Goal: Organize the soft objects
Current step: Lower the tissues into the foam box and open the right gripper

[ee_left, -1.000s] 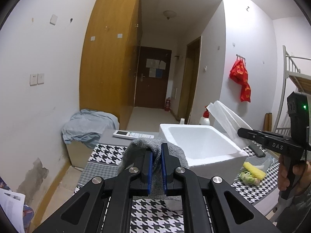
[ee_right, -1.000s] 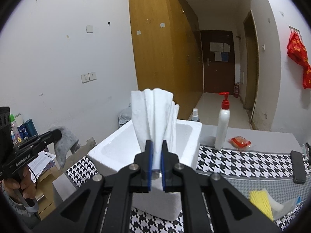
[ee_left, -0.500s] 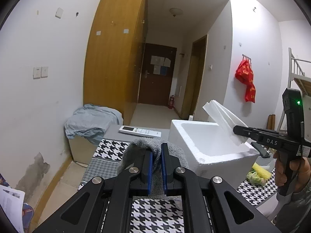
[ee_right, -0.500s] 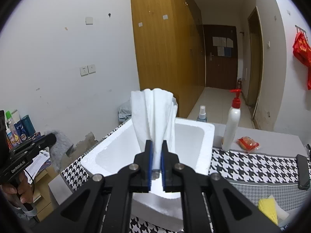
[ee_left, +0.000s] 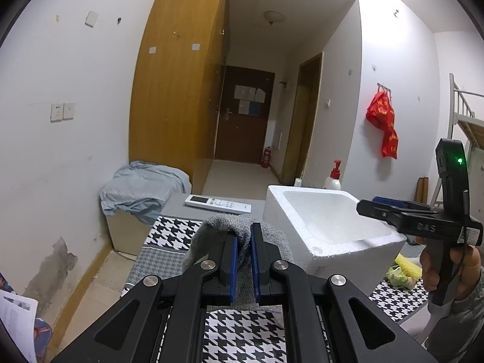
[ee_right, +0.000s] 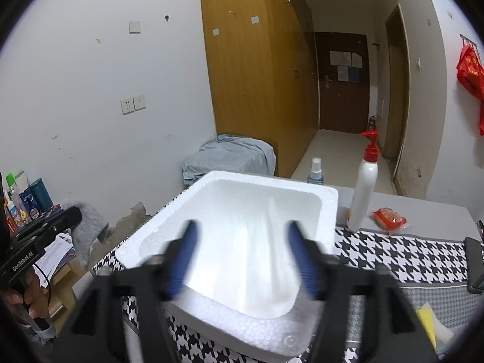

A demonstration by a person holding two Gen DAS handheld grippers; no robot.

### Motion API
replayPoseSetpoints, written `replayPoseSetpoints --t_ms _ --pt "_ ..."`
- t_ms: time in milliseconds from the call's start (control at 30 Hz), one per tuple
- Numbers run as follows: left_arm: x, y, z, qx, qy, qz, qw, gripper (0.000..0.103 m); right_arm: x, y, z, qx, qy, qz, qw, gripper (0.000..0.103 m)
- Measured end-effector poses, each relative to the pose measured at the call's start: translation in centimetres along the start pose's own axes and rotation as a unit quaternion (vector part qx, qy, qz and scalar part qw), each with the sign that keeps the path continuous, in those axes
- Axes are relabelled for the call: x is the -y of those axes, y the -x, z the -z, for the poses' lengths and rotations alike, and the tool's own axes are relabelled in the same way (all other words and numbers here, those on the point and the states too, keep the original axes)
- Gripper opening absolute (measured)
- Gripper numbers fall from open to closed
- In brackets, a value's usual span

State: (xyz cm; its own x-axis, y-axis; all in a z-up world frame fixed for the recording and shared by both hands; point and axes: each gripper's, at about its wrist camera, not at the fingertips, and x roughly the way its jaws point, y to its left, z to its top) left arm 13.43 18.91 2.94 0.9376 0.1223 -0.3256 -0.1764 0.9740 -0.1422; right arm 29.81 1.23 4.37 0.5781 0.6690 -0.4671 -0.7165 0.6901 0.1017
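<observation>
Right gripper (ee_right: 242, 257) jaws opening over foam box (ee_right: 329, 199); white cloth (ee_right: 269, 266), pinched a sec ago, now loose, dropping inside. Left gripper (ee_left: 242, 260) clamped tight on grey cloth (ee_left: 217, 227), likely next in.

walls white | wardrobe (ee_left: 178, 90) wood | door (ee_left: 242, 118) dark | ceiling lamp (ee_left: 273, 17)

Foam box (ee_right: 328, 208) on houndstooth-clothed table (ee_right: 402, 254)

The foam box (ee_right: 302, 332) is showing a rough, beaded matt surface; the grey cloth (ee_left: 211, 227) is looking coarsely knitted; the pump bottle (ee_right: 364, 193) is gleaming, smooth plastic.
</observation>
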Motion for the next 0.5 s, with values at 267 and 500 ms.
replayPoseSetpoints --t_ms 267,500 --pt "0.0 0.0 -0.2 0.002 0.002 -0.001 1.0 0.008 0.0 0.6 0.1 0.014 -0.003 0.007 1.0 0.101" --pt "0.4 -0.3 -0.6 0.003 -0.001 0.005 1.0 0.008 0.2 1.7 0.2 0.02 -0.001 0.013 1.0 0.102"
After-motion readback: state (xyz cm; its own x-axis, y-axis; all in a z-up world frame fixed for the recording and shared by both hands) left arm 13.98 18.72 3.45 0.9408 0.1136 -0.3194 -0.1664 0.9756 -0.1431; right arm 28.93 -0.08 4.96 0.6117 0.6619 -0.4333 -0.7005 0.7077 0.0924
